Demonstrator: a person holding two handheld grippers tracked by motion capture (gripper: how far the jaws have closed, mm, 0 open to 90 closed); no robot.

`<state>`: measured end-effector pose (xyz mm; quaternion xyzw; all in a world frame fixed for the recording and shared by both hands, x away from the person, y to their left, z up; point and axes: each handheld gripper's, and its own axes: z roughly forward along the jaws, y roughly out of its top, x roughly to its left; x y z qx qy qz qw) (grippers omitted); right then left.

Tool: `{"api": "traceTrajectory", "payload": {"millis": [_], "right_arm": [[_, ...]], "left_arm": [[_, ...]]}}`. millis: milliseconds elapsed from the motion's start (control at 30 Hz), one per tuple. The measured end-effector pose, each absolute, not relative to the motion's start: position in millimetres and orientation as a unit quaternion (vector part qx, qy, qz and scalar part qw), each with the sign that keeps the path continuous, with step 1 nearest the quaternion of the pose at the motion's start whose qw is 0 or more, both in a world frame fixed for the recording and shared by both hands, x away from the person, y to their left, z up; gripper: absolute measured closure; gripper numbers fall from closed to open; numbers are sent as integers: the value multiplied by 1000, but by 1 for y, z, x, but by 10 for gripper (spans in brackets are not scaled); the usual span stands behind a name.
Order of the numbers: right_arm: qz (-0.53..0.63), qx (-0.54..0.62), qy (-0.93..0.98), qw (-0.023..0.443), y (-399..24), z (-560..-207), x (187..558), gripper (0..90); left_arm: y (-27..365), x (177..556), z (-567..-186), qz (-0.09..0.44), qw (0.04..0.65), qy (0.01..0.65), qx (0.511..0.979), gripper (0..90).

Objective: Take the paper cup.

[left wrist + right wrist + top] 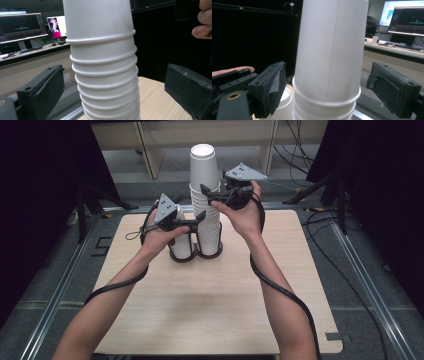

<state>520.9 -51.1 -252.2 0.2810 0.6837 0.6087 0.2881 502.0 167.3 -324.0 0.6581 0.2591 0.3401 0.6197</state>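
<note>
A tall stack of upturned white paper cups (205, 195) stands in a black holder (210, 254) at the far middle of the wooden table (210, 305). A shorter cup stack (181, 245) sits beside it on the left. My left gripper (199, 217) is level with the tall stack's middle. In the left gripper view the stack (105, 75) stands between the jaws of the left gripper (115, 70), with a gap on each side. My right gripper (210, 194) is higher, by the top cup. That top cup (329, 55) rises between the wide jaws of the right gripper (328, 67), untouched.
A pale shelf unit (150, 150) and loose cables (300, 145) lie beyond the table's far edge. Dark stand legs (90, 200) flank both sides. Desks with lit monitors (22, 26) show in the background of the gripper views.
</note>
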Motion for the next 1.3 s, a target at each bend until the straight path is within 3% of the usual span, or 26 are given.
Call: {"api": "traceTrajectory", "payload": {"millis": [1300], "right_arm": [[597,280,697,280,-25,-229,558,133]], "left_arm": [[146,541,-307,312,614,283,667,38]]}}
